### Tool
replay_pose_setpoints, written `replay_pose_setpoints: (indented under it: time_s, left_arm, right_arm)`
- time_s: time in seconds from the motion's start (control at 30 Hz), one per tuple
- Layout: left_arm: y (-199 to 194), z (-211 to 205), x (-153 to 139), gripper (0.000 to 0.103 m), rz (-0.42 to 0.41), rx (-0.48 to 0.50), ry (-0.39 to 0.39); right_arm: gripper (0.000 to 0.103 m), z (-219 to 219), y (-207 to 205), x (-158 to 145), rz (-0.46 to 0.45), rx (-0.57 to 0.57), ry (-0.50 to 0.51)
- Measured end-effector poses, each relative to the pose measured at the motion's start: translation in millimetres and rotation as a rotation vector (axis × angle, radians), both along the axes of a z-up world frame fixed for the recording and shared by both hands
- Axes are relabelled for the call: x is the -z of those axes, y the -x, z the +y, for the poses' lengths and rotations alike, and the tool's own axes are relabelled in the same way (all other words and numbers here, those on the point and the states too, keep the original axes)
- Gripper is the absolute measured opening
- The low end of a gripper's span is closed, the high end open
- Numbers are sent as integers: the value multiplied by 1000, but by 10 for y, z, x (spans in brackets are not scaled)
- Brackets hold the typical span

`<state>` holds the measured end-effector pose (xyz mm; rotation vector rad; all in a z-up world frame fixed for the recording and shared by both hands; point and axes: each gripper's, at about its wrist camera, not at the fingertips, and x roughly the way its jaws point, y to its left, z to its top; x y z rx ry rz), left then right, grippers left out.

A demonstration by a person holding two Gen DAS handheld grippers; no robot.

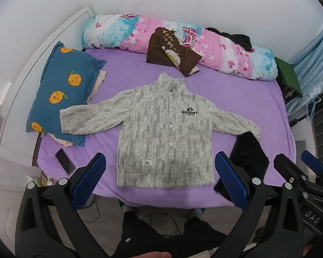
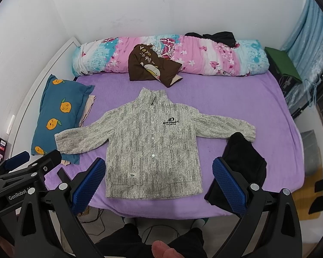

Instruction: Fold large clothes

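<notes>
A grey knitted jacket [image 1: 161, 133] [image 2: 152, 144] lies flat, front up, on the purple bed sheet [image 1: 236, 99] [image 2: 226, 99], sleeves spread to both sides, buttons shut, collar pointing away. My left gripper [image 1: 160, 172] hovers open above the near hem, its blue pads [image 1: 88, 180] wide apart and holding nothing. My right gripper [image 2: 158, 174] hangs open over the same hem, also holding nothing. In the left wrist view the right gripper's black frame [image 1: 308, 172] shows at the right edge; in the right wrist view the left gripper [image 2: 30, 163] shows at the left edge.
A black garment [image 1: 245, 157] [image 2: 241, 163] lies by the jacket's right cuff. A brown folded garment [image 1: 172, 51] leans on a rolled floral quilt [image 1: 215, 45] at the far side. A blue lemon pillow [image 1: 62, 94] and a phone [image 1: 65, 160] lie left. The person's legs stand at the bed's near edge.
</notes>
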<state>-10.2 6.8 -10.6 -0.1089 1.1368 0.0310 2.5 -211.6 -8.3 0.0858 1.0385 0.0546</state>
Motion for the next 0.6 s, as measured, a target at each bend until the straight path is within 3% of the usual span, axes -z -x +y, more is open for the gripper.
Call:
replay_pose_setpoints:
  time_s: [0.6]
  left_arm:
    - [60, 128, 118, 97, 10, -23, 22]
  right_arm:
    - [97, 85, -64, 109, 25, -19, 1]
